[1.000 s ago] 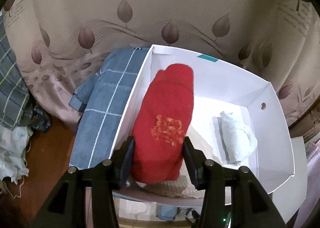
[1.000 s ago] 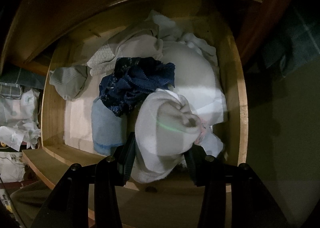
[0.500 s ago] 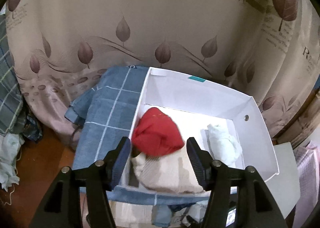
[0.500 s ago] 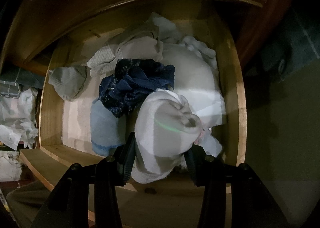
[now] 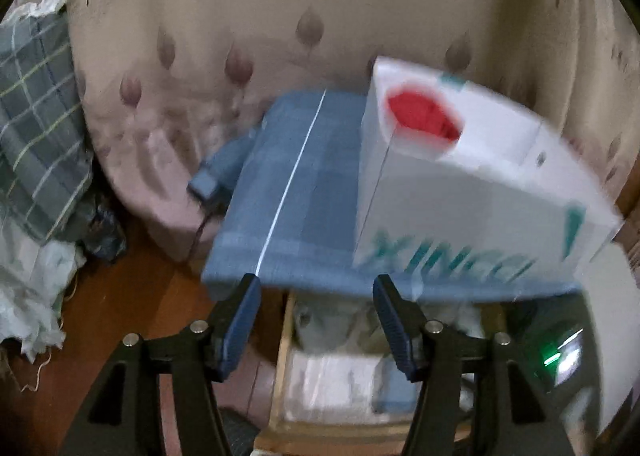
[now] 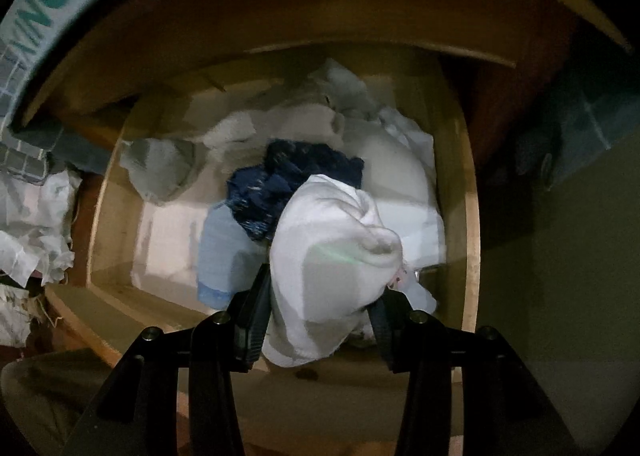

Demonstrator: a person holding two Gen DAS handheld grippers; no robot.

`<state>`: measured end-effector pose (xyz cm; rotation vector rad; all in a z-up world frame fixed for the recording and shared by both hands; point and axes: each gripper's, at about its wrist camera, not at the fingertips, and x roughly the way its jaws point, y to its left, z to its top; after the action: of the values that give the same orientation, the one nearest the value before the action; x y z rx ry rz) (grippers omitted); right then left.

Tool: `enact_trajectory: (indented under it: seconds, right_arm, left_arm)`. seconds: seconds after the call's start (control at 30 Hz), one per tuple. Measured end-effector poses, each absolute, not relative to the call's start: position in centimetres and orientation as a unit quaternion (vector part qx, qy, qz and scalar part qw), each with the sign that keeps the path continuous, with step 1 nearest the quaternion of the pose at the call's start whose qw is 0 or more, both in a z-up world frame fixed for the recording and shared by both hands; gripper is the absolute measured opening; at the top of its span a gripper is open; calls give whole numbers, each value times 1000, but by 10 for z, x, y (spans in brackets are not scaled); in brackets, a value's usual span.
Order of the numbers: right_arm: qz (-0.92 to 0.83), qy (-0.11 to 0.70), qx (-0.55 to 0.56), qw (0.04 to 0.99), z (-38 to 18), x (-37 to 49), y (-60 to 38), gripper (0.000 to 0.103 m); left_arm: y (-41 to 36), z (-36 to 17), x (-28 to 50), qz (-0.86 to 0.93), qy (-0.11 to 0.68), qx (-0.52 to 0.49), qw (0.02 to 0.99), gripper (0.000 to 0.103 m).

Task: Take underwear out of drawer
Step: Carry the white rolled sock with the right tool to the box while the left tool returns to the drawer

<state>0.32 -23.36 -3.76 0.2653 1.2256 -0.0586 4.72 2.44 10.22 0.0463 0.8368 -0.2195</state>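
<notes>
I'm looking down into the open wooden drawer (image 6: 468, 191), where my right gripper (image 6: 318, 306) is clamping a bundled white underwear piece (image 6: 332, 252) at the near right, just beside a crumpled navy garment (image 6: 288, 183). My left gripper (image 5: 316, 320) is hanging released and empty before the white box (image 5: 472, 215), a red garment (image 5: 420, 115) lying inside it.

Black tool (image 5: 316, 322) frames, blue pads, silver screws.
</notes>
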Motion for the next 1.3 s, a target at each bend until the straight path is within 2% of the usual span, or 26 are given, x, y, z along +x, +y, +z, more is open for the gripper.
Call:
enact_trajectory:
  seconds: [0.17, 0.37, 0.7, 0.97, 1.3]
  right_arm:
    - [-32, 564, 127, 815, -25, -3, -237, 42]
    - [-33, 566, 104, 817, -6, -13, -230, 42]
    - [16, 534, 90, 841, 85, -30, -203, 42]
    - [38, 466, 79, 880, 187, -43, -200, 42]
    - [-12, 415, 42, 909, 256, 17, -226, 42]
  left_arm:
    - [33, 38, 49, -75, 453, 14, 888, 60]
    - [50, 2, 55, -75, 503, -25, 861, 60]
    - [55, 2, 58, -78, 510, -47, 855, 60]
    - [36, 7, 51, -91, 497, -24, 863, 60]
    - [29, 1, 52, -97, 507, -7, 856, 60]
